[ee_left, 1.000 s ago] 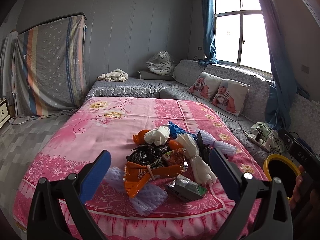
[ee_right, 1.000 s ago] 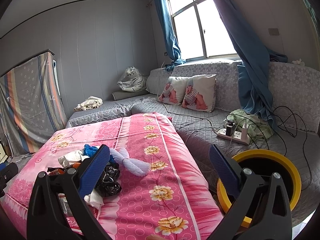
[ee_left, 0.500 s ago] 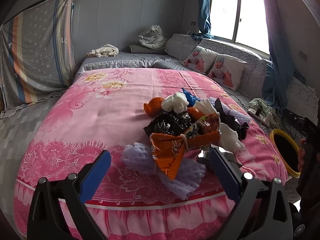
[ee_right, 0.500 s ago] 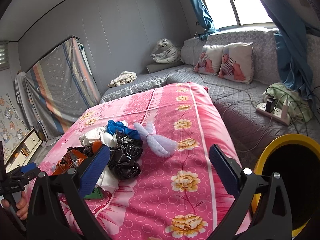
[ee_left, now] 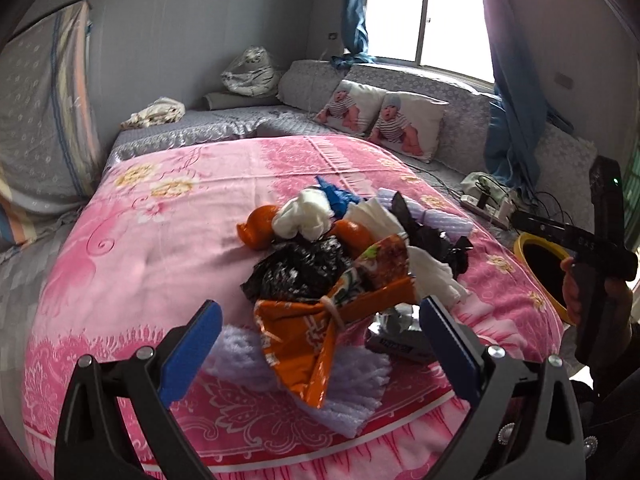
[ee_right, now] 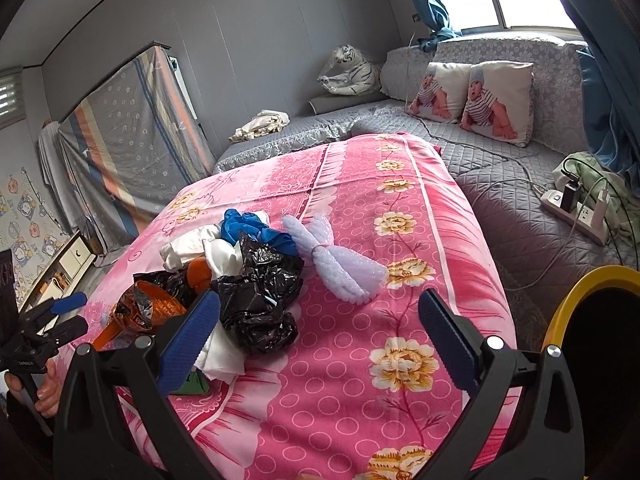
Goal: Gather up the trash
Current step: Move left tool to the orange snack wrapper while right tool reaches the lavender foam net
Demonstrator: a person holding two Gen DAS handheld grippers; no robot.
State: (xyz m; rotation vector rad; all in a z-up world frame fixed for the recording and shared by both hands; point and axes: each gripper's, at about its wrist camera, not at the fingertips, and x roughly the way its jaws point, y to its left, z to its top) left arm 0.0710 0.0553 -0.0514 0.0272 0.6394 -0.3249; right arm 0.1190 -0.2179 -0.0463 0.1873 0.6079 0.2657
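While print shows on the orange snack wrapper (ee_left: 308, 332) and on the small silver carton (ee_left: 394, 344) beside it, none of it can be read; faint letters on the right tool's body at the right edge of the left wrist view are also too blurred. The left tool (ee_left: 320, 348) stands wide open, holding nothing, its blue pads on either side of the wrapper at lower centre, not touching it. The right tool (ee_right: 320, 334) is likewise spread wide and empty. The trash pile (ee_right: 240, 276) lies on the pink bed (ee_right: 360, 380), left of centre in the right wrist view, by that tool's left pad. A yellow-rimmed bin (ee_right: 568, 304) sits at the lower right.
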